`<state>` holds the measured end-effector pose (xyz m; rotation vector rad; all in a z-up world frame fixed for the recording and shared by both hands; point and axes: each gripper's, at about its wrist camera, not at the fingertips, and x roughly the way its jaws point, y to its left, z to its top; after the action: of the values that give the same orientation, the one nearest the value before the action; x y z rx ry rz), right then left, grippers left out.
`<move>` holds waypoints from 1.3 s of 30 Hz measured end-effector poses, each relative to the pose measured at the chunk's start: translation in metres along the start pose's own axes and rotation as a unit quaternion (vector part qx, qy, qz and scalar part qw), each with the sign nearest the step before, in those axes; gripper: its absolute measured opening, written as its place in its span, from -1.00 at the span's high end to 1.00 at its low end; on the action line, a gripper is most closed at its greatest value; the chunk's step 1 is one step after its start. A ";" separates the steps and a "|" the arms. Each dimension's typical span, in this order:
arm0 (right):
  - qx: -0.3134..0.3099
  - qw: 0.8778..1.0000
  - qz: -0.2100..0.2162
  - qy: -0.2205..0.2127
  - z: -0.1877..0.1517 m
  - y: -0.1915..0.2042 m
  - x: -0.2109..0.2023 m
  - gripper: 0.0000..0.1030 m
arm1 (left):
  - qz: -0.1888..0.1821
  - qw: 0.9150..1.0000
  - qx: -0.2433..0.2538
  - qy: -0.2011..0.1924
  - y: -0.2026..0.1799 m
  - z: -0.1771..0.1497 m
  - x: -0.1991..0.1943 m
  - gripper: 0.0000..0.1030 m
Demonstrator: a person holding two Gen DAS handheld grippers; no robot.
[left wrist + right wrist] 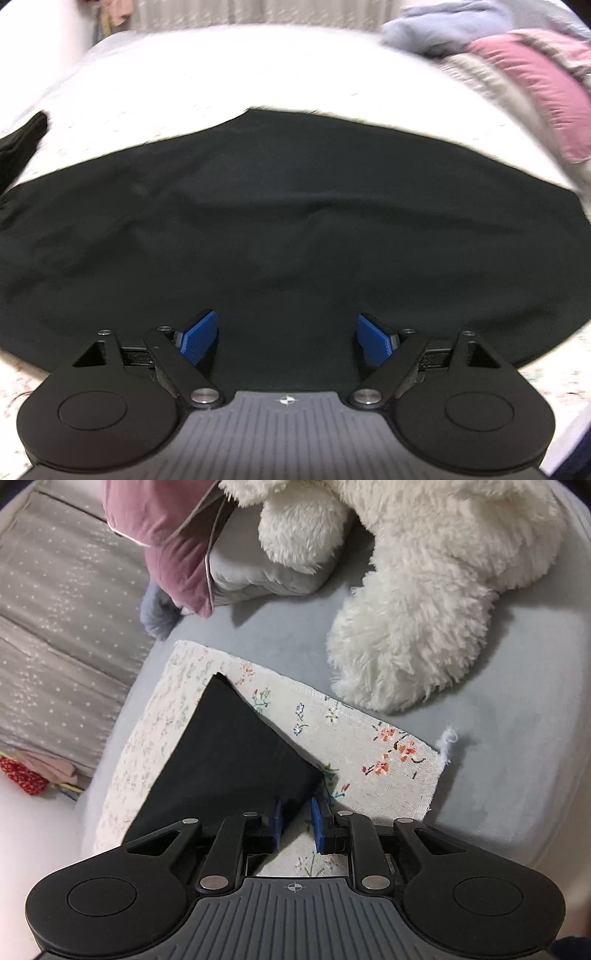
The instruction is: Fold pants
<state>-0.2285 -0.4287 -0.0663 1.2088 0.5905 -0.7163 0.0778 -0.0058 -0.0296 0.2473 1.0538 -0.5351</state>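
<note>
Lying below both tools [287, 338], pants [280, 221].

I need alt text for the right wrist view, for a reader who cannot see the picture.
The right gripper hovers with its jaws slightly apart at the corner of black pants, its pads not pressing the fabric. The pants lie on a floral cloth spread over a grey bed. Behind them are a white plush toy and a pink pillow.

white plush toy [436, 590] & pink pillow [166, 542] near floral cloth [369, 760] on grey bed [517, 738]
</note>
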 end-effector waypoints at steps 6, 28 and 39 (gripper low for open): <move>-0.032 0.999 0.005 -0.006 -0.013 0.020 0.003 -0.02 | -0.026 0.999 0.045 -0.006 -0.033 -0.014 0.002 -0.82; 0.025 0.997 0.013 -0.075 -0.018 0.016 0.022 0.52 | -0.036 0.995 0.091 -0.016 -0.066 -0.029 0.013 -0.85; -0.079 0.989 0.000 -0.123 -0.024 0.053 0.013 0.95 | -0.035 0.995 0.090 -0.016 -0.069 -0.028 0.014 -0.86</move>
<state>-0.1801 -0.3973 -0.0496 0.9574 0.4324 -0.7895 0.0256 -0.0558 -0.0508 0.3592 0.9861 -0.6972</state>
